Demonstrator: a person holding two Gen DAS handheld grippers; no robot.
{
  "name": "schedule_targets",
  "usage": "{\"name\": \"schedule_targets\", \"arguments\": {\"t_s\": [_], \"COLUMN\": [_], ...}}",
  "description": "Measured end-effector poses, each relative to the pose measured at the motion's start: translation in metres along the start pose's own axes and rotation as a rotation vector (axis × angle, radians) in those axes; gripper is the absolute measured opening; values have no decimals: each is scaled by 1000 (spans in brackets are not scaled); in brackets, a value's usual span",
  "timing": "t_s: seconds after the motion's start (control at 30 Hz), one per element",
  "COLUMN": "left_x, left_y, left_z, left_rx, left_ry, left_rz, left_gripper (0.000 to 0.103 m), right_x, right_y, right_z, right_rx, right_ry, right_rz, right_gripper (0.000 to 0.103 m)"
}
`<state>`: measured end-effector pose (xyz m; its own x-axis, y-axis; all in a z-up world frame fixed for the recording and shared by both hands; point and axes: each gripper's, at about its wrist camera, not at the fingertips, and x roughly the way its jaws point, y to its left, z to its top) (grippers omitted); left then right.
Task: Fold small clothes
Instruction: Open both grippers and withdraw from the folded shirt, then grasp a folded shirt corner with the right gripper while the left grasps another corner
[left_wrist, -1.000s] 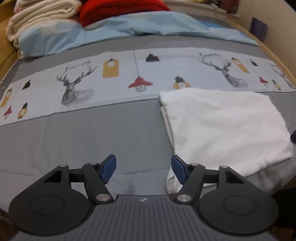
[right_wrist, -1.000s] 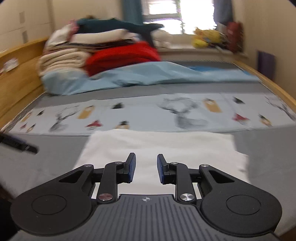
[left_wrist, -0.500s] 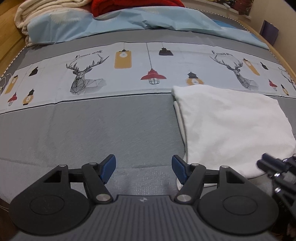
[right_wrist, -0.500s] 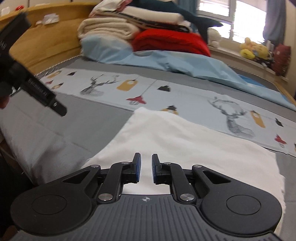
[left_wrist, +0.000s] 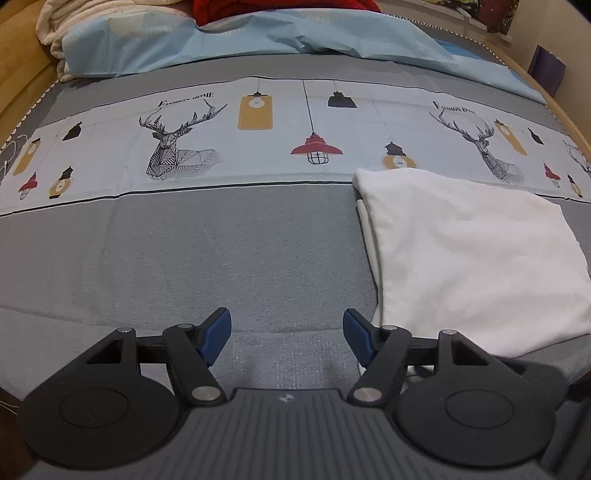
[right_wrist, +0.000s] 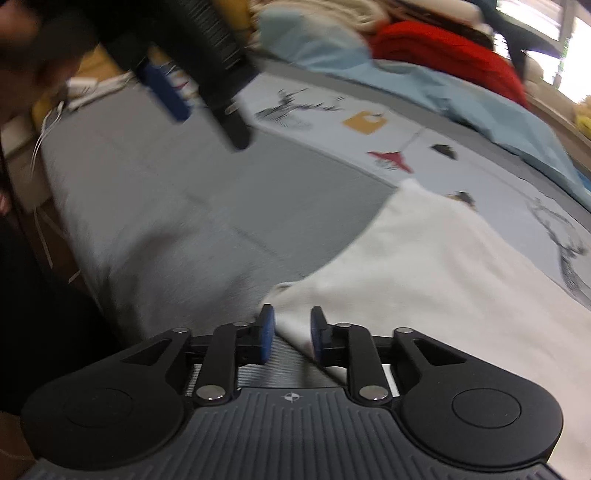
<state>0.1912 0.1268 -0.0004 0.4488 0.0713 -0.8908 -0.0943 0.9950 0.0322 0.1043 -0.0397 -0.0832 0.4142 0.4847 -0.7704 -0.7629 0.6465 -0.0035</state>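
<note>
Folded white garment (left_wrist: 465, 254) lies on the grey bed cover (left_wrist: 221, 258), at 3 o'clock of the left wrist view, its far edge overlapping the printed deer-and-lamp band (left_wrist: 258, 129); the left gripper (left_wrist: 287, 336) stands wide apart and empty over bare cover, its right pad just beside the garment's near left corner. The right gripper (right_wrist: 288, 338) has just been opening, and its jaws now stand part open about the garment's near corner (right_wrist: 291, 295) at 6 o'clock of its own view; motion blur leaves it uncertain whether the pads touch cloth, though they do not appear to press. Risks: closing here may pinch only the top layer, so the fold peels apart on lifting; the pads may catch the bed cover beneath; the two grippers, working close together at this corner, may collide.
</note>
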Motion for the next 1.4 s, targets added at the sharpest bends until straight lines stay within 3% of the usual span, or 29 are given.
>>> {"name": "schedule_targets", "arguments": {"t_s": [0.17,0.37,0.43,0.5,0.6,0.73,0.97,1.17,1.27,1.4], "left_x": [1,0,-1,-1,-2,-2,16,63,86,117], "left_y": [2,4,4,4,3,5,-1,0,-8,-25], "left_z": [2,7,10,12,15,19,24,30,34,38], "left_rx": [-4,-26,-33,-45,-67,-105,-197,-377,-440,-496], "left_ry": [2,-8,-13,-19,-32,-41,-27,94,127,207], "left_rz": [-6,-31,-44,-60,-83,-129,-234,-400,-509,-594], "left_gripper": [73,73,73,73,73,74,81,82,84,84], "right_x": [24,38,38,38,27,-4,-58,-84,-93,-100], "right_y": [12,14,9,-2,-16,-29,-70,-93,-98,-105], "right_z": [0,-1,-1,2,6,10,0,-14,-18,-23], "right_rx": [-38,-47,-9,55,163,210,324,381,382,390], "right_ry": [68,102,100,99,57,-60,-202,-243,-255,-261], "right_rz": [13,1,6,11,45,68,131,164,170,188], "right_gripper": [38,37,28,7,4,3,3,3,3,3]}}
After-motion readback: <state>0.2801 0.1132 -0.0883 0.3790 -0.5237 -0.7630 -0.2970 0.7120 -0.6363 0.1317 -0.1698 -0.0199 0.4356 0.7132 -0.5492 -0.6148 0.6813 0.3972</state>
